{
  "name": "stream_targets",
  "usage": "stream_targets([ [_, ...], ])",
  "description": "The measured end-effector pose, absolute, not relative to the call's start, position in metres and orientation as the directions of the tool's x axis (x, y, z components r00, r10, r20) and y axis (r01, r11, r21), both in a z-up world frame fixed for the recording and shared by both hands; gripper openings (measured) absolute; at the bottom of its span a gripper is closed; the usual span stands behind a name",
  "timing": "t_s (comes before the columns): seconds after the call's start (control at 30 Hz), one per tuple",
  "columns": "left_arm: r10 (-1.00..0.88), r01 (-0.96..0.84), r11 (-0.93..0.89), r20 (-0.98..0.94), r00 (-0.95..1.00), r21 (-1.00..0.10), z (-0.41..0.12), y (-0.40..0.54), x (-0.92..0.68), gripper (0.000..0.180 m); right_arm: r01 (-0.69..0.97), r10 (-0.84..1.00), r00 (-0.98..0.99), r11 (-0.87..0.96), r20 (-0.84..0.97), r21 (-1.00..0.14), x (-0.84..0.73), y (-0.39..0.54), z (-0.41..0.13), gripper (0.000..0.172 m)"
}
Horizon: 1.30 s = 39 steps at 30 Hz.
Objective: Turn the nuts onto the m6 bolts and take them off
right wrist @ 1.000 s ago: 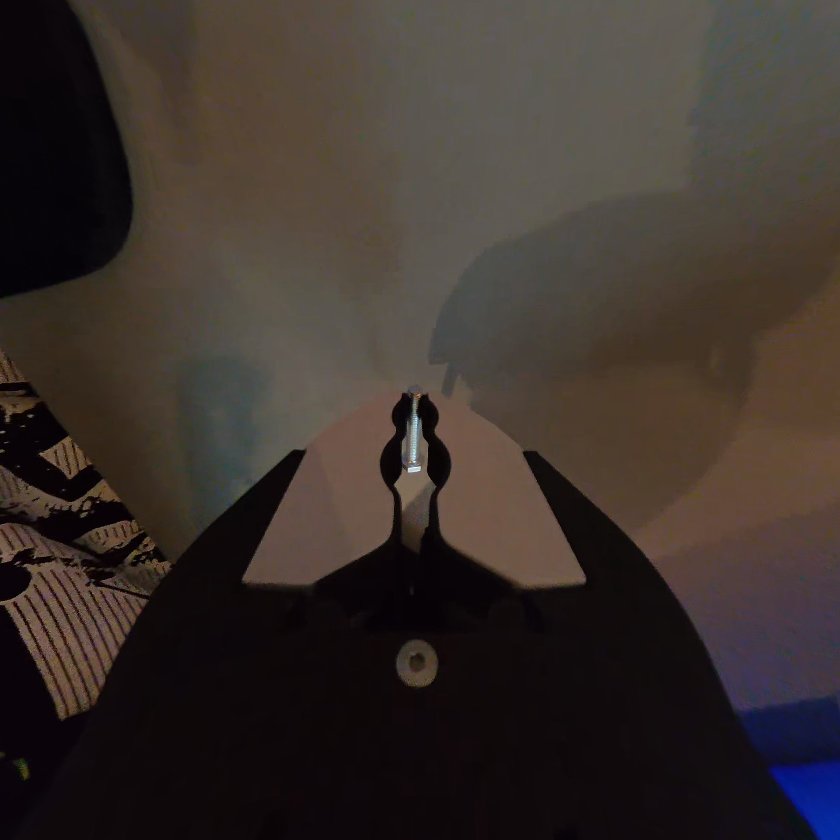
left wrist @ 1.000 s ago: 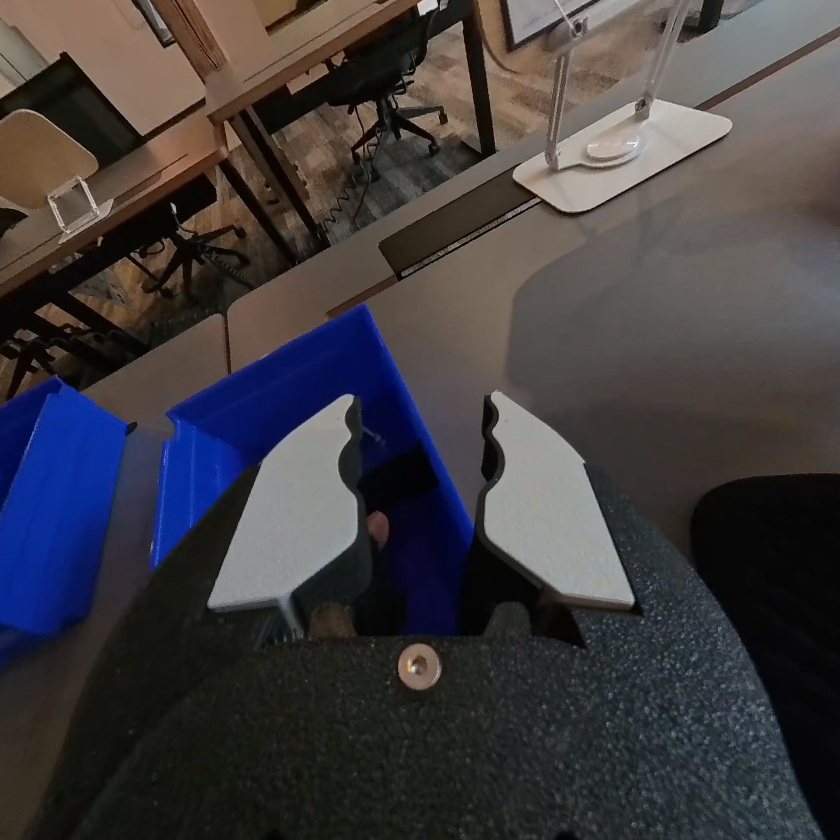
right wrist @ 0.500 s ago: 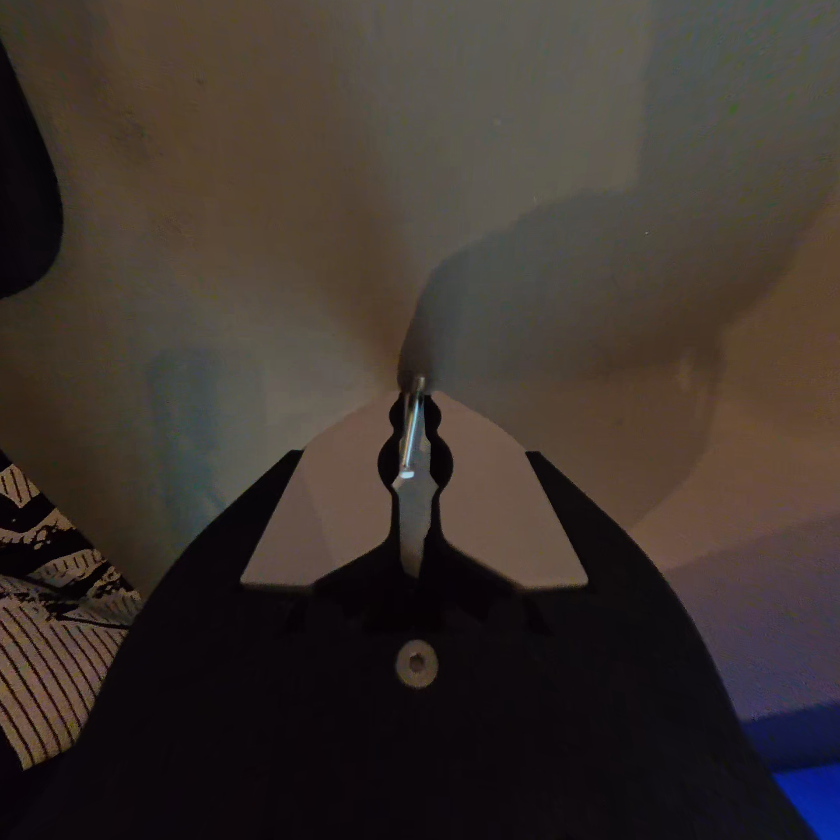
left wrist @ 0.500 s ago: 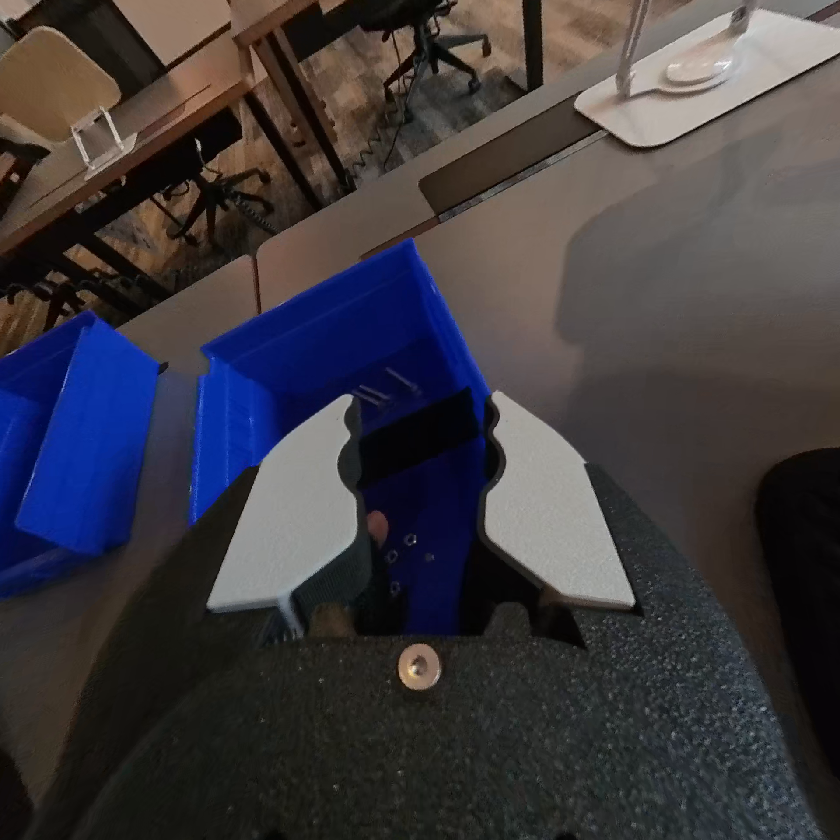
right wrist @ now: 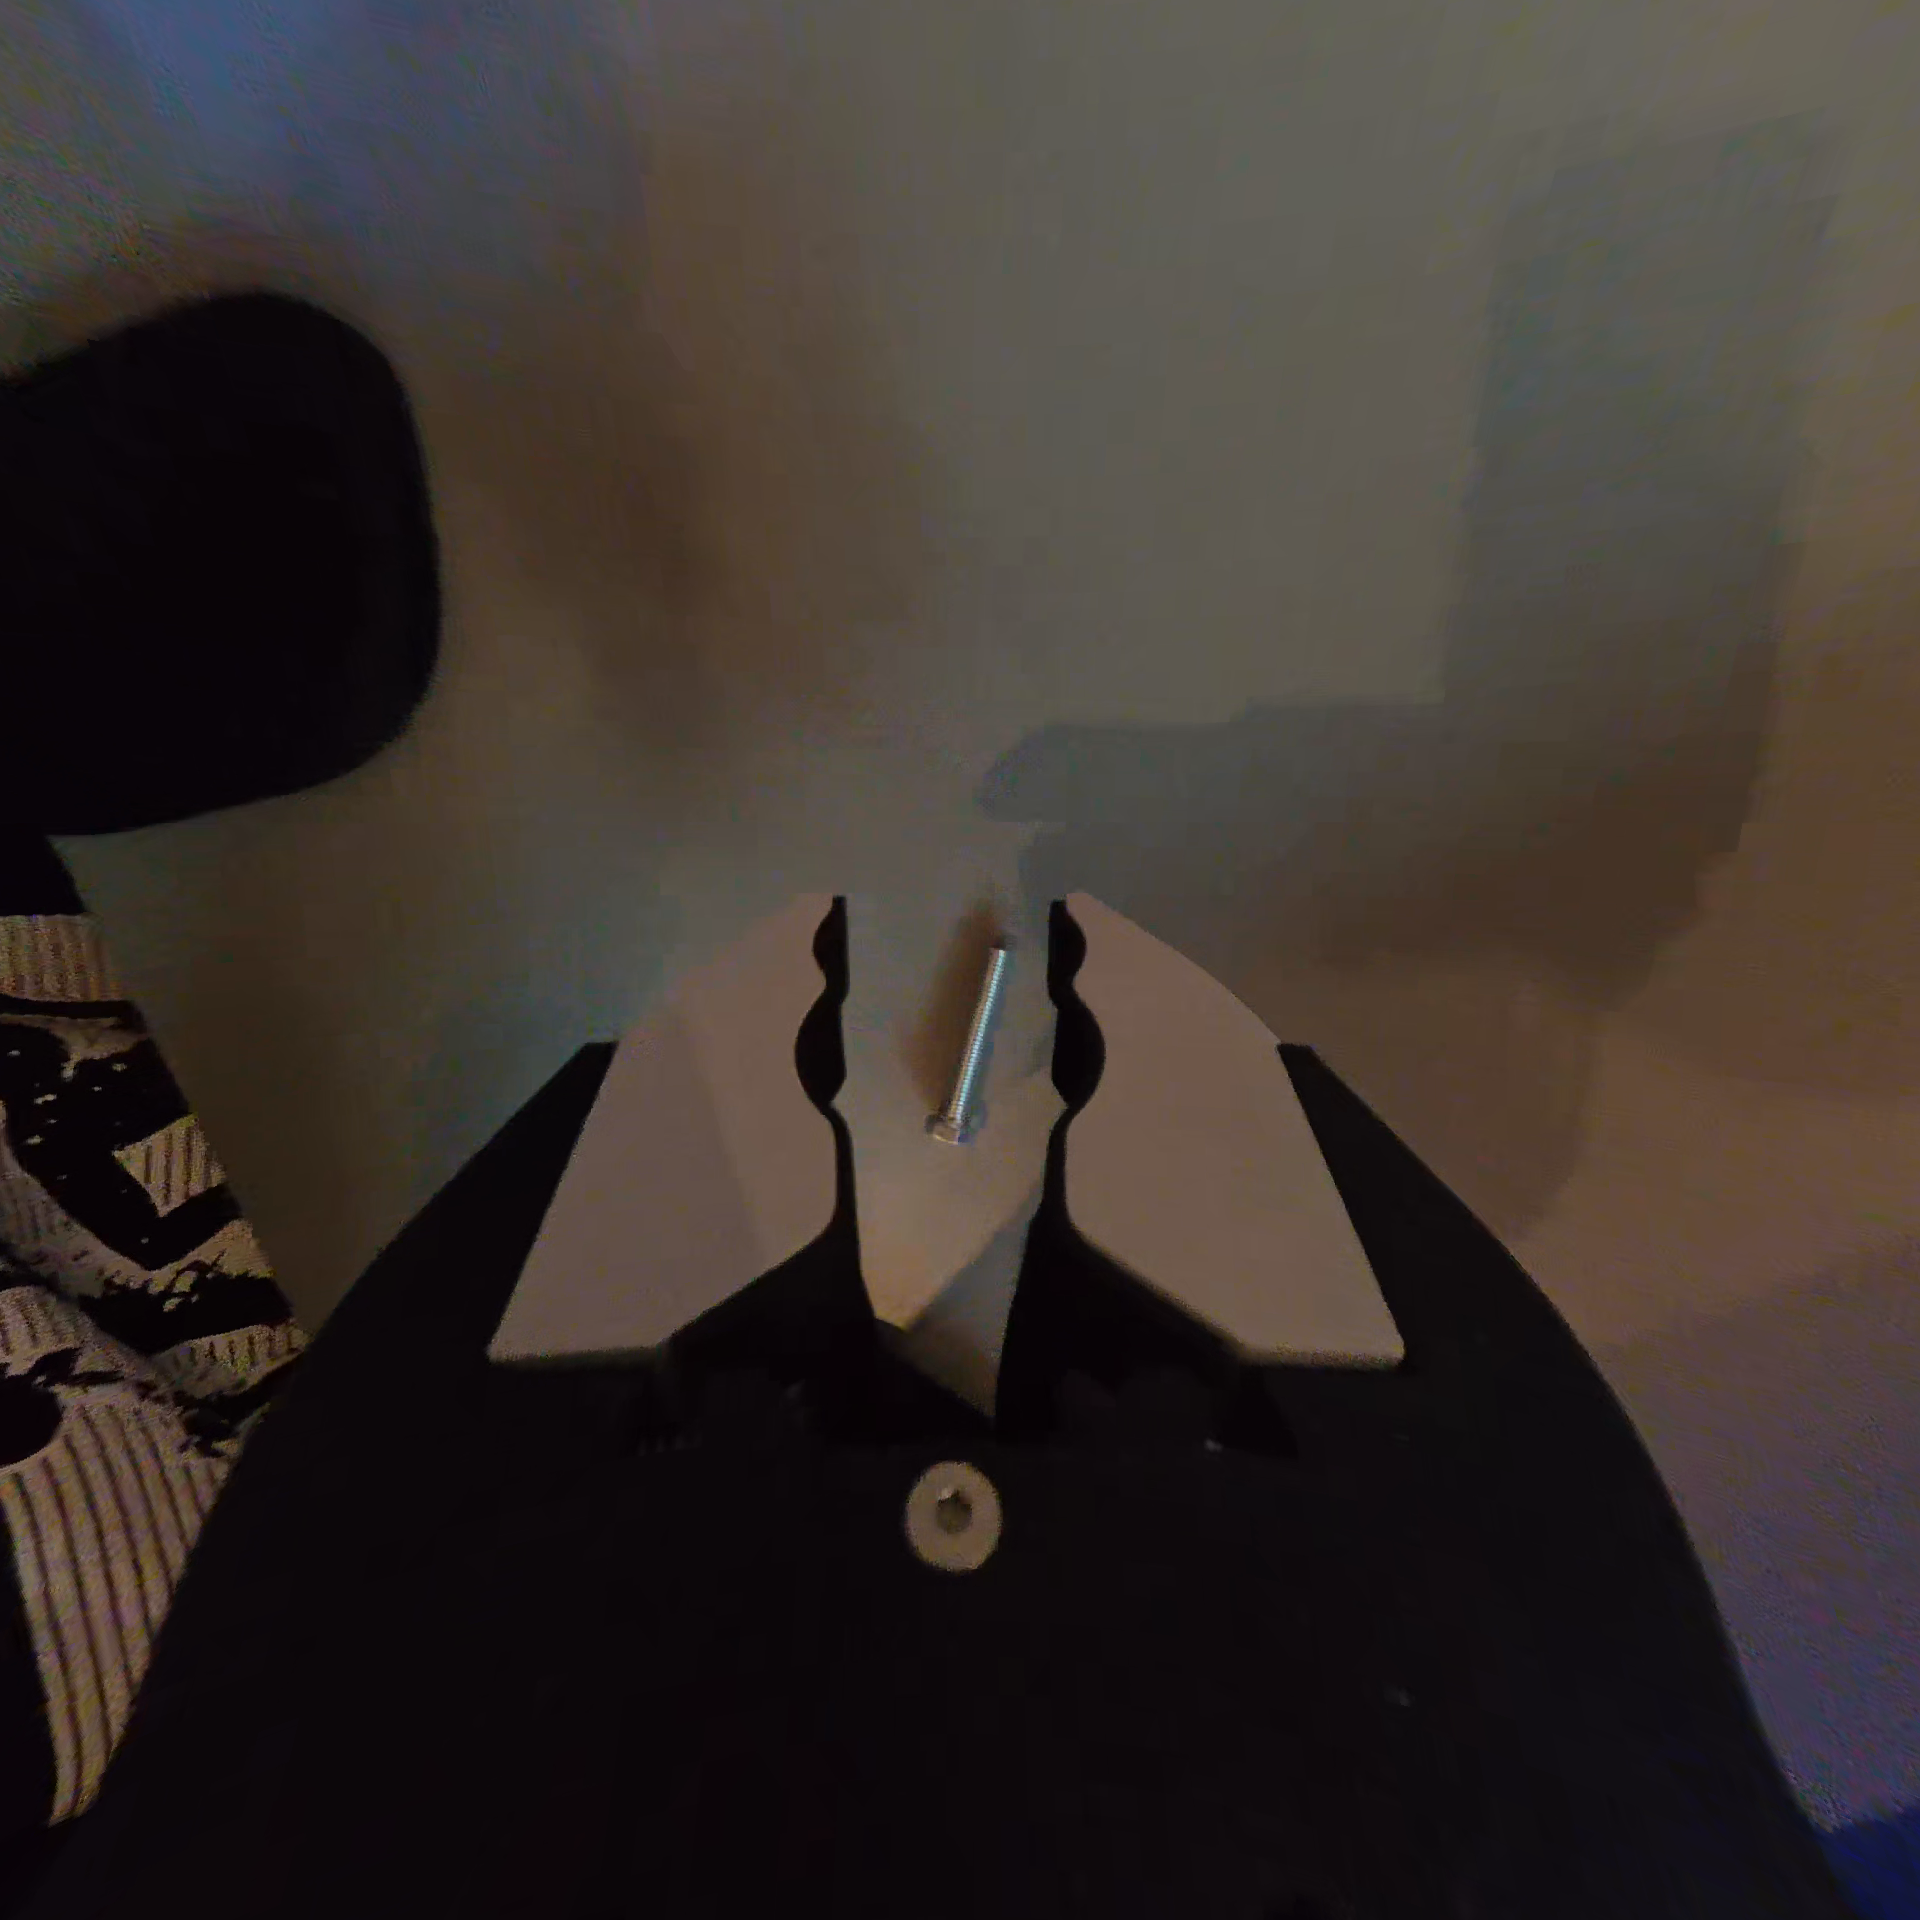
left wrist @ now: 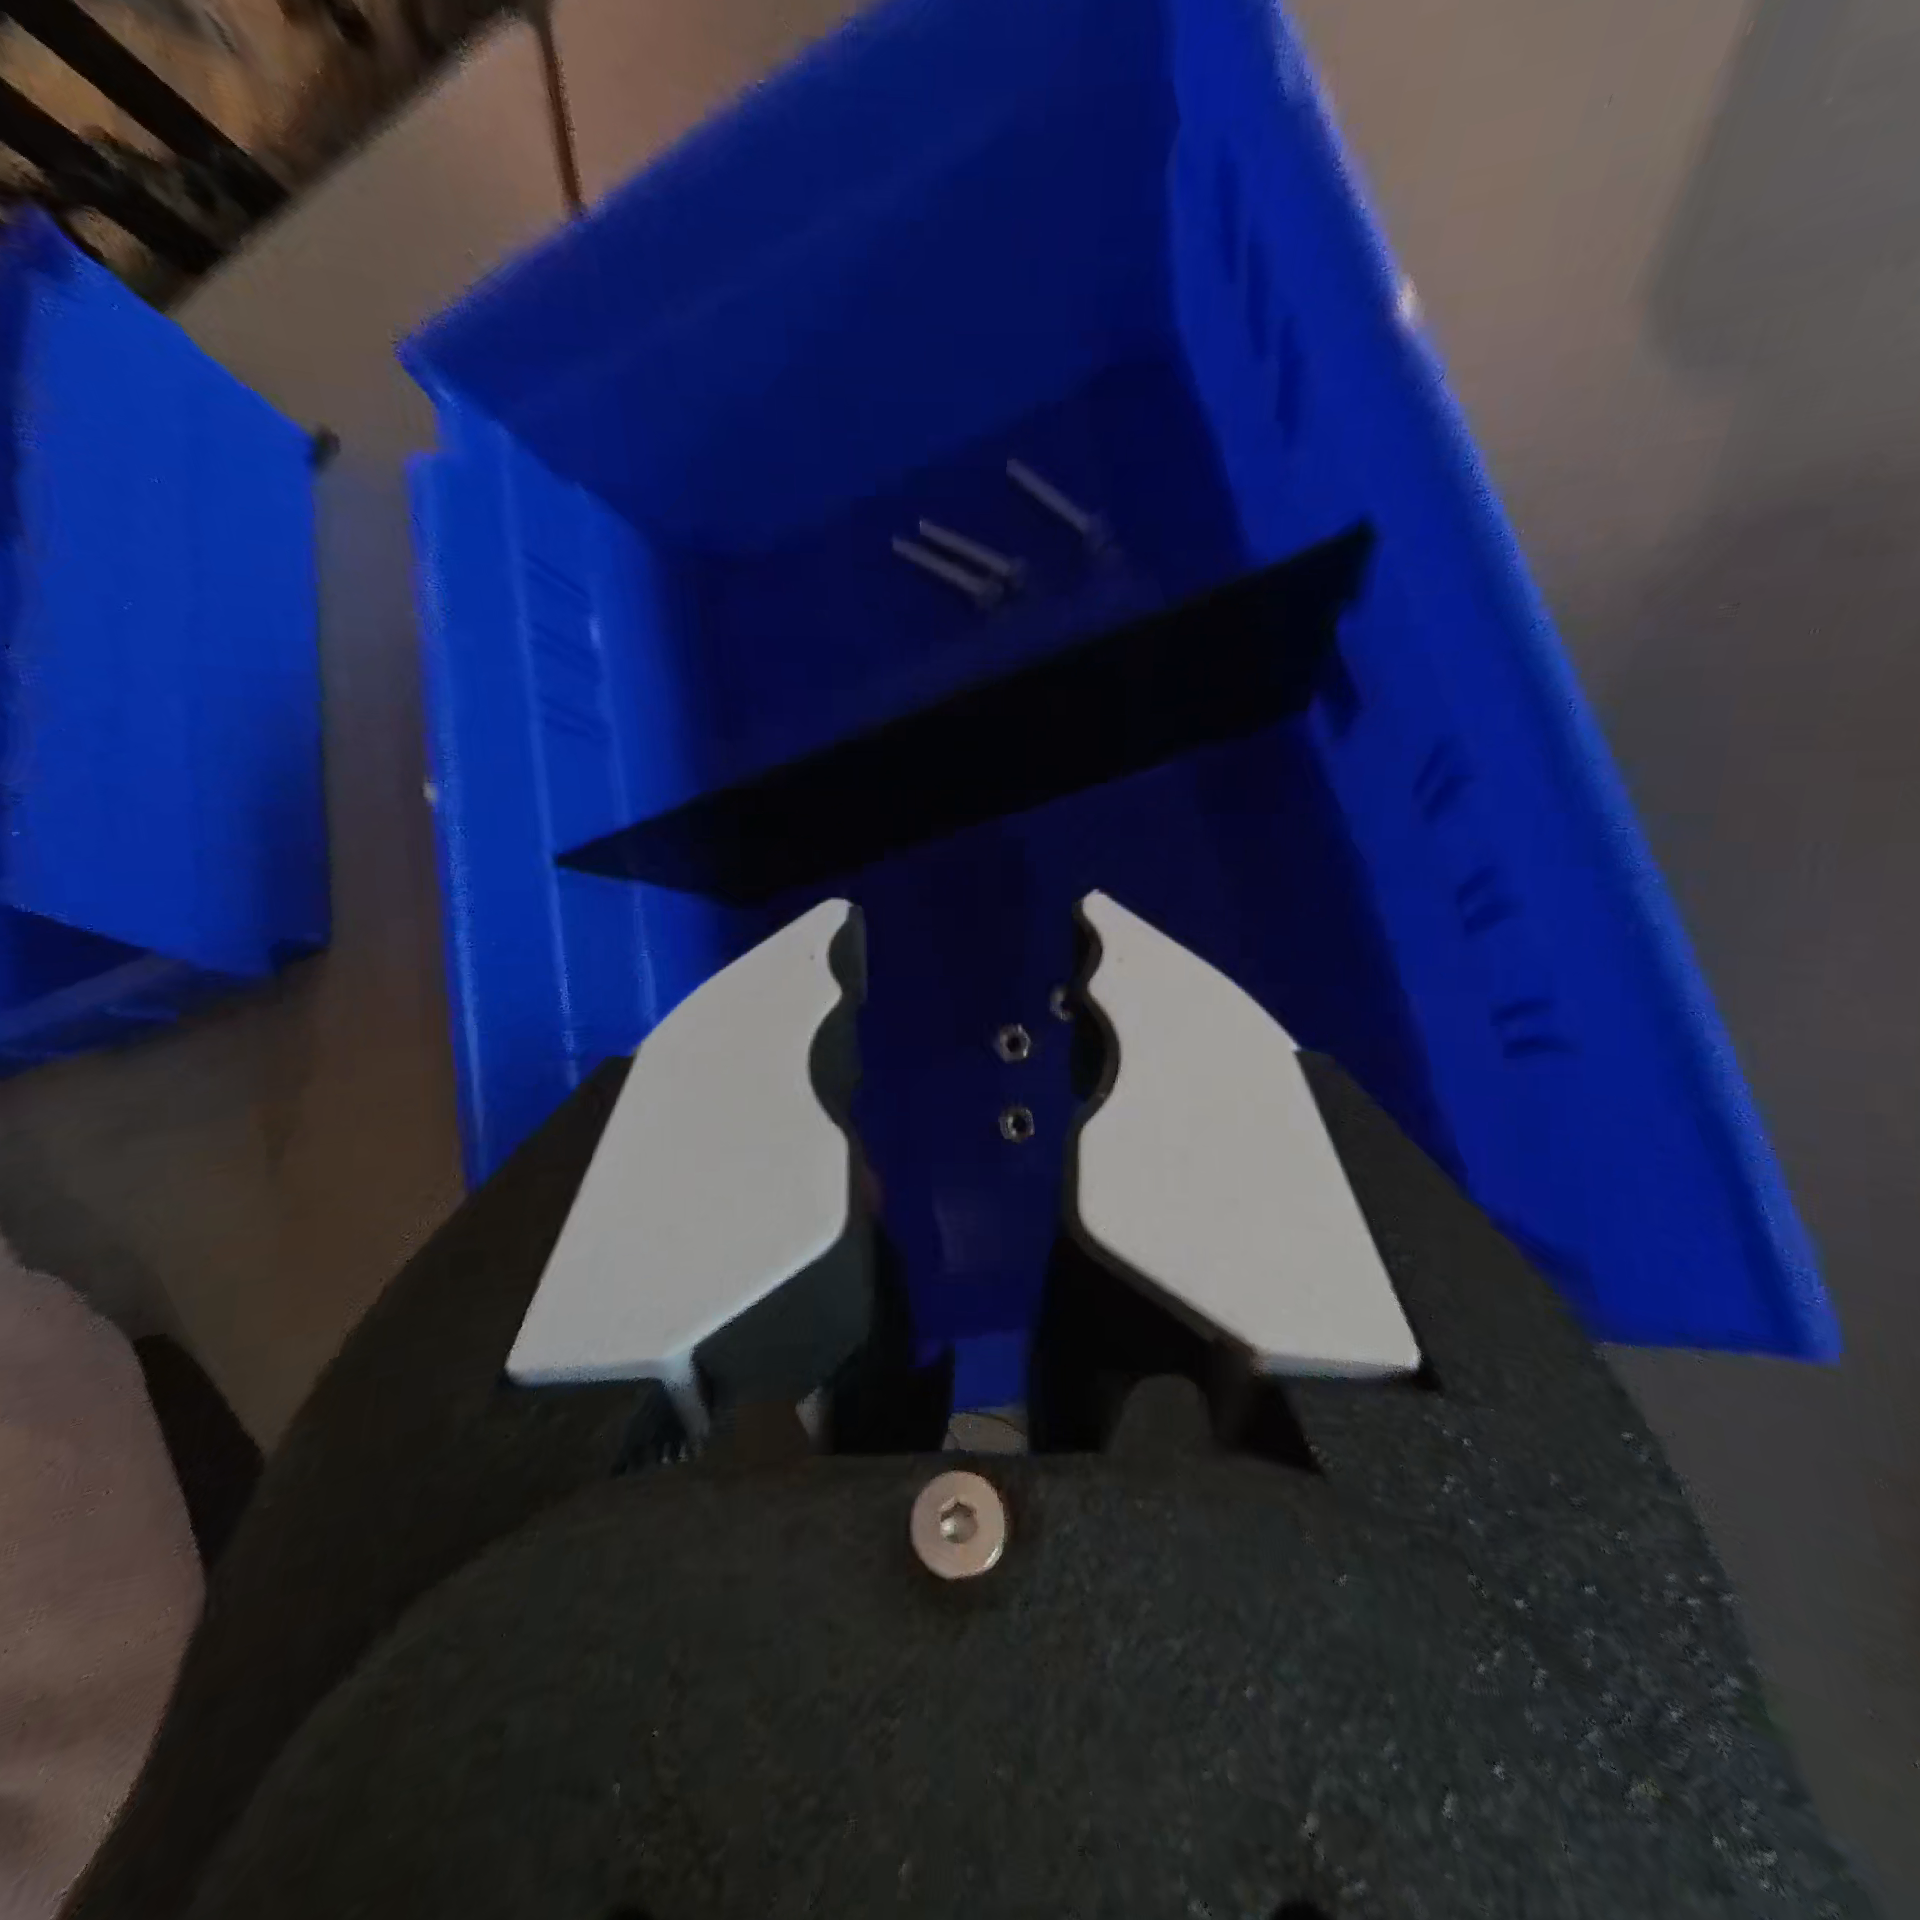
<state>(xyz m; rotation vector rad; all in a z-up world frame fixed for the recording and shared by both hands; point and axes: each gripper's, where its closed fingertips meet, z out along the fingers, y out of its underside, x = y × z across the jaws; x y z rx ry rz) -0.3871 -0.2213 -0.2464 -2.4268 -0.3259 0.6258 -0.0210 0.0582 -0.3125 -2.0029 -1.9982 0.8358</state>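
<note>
The right gripper [right wrist: 948, 909] has spread its jaws, releasing the bolt [right wrist: 977, 1034], which now lies untouched on the bench [right wrist: 1143, 416]. The left gripper [left wrist: 971, 914], jaws spread and empty, has moved over the nuts [left wrist: 1013, 1039] in the blue bin [left wrist: 1455, 623], probably to pick one up.

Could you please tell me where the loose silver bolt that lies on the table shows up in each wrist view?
Left wrist view: not in it; only bolts inside the blue bin show.
Right wrist view: the bolt lies on the table, between the open right gripper's fingers, touching neither.
Shared landmark: the grey-brown table.
</note>
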Motion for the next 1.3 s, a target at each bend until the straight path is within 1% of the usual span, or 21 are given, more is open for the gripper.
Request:
stream_targets([
  [0.03, 0.351, 0.101, -0.812, -0.342, 0.872, -0.575, -0.256, -0.224, -0.388, 0.032, 0.841, 0.963, -0.083, -0.072, -0.258, -0.537, -0.021, 0.058, -0.306, 0.037],
  [0.1, 0.317, 0.137, -0.865, -0.314, 0.895, -0.482, -0.273, -0.232, -0.390, 0.031, 0.811, 0.959, -0.107, -0.069, -0.263, -0.581, -0.019, 0.057, -0.293, 0.038],
  [0.17, 0.270, 0.131, -0.903, -0.304, 0.914, -0.409, -0.285, -0.237, -0.395, 0.028, 0.788, 0.954, -0.137, -0.058, -0.266, -0.613, -0.016, 0.055, -0.283, 0.038],
  [0.23, 0.215, 0.118, -0.928, -0.248, 0.944, -0.354, -0.294, -0.238, -0.395, 0.027, 0.767, 0.948, -0.167, -0.047, -0.270, -0.639, -0.011, 0.054, -0.274, 0.039],
  [0.37, 0.084, 0.044, -0.971, -0.163, 0.983, -0.234, -0.309, -0.245, -0.394, 0.028, 0.729, 0.941, -0.197, -0.048, -0.276, -0.683, -0.002, 0.055, -0.261, 0.039],
  [0.5, -0.049, -0.061, -0.995, -0.160, 0.986, -0.075, -0.324, -0.258, -0.399, 0.028, 0.715, 0.940, -0.204, -0.049, -0.275, -0.697, 0.005, 0.058, -0.257, 0.039],
  [0.57, -0.084, -0.090, -0.995, -0.148, 0.985, -0.034, -0.329, -0.261, -0.401, 0.025, 0.717, 0.941, -0.202, -0.047, -0.272, -0.696, 0.008, 0.059, -0.257, 0.039],
  [0.63, -0.090, -0.095, -0.995, -0.129, 0.988, -0.035, -0.332, -0.259, -0.401, 0.023, 0.716, 0.942, -0.202, -0.046, -0.269, -0.697, 0.010, 0.061, -0.258, 0.039],
  [0.73, -0.100, -0.107, -0.992, -0.106, 0.989, -0.063, -0.333, -0.255, -0.399, 0.027, 0.713, 0.943, -0.200, -0.048, -0.267, -0.700, 0.013, 0.063, -0.258, 0.038],
  [0.8, -0.111, -0.118, -0.991, -0.095, 0.989, -0.063, -0.334, -0.254, -0.397, 0.029, 0.714, 0.945, -0.193, -0.050, -0.265, -0.698, 0.014, 0.065, -0.258, 0.038],
  [0.9, -0.122, -0.125, -0.991, -0.067, 0.990, -0.052, -0.339, -0.255, -0.395, 0.029, 0.714, 0.945, -0.191, -0.052, -0.265, -0.699, 0.015, 0.067, -0.259, 0.037],
  [1.0, -0.115, -0.118, -0.991, -0.040, 0.993, -0.069, -0.343, -0.253, -0.393, 0.028, 0.714, 0.947, -0.189, -0.048, -0.259, -0.698, 0.015, 0.068, -0.259, 0.037],
  [1.1, -0.116, -0.116, -0.990, 0.000, 0.993, -0.084, -0.343, -0.253, -0.389, 0.018, 0.711, 0.948, -0.189, -0.047, -0.254, -0.702, 0.015, 0.068, -0.258, 0.037],
  [1.17, -0.106, -0.104, -0.989, 0.013, 0.994, -0.102, -0.343, -0.252, -0.389, 0.016, 0.708, 0.948, -0.192, -0.045, -0.253, -0.705, 0.015, 0.067, -0.257, 0.037],
  [1.3, -0.056, -0.050, -0.989, 0.042, 0.998, -0.137, -0.343, -0.251, -0.393, 0.007, 0.702, 0.948, -0.197, -0.041, -0.249, -0.711, 0.016, 0.066, -0.256, 0.037],
])
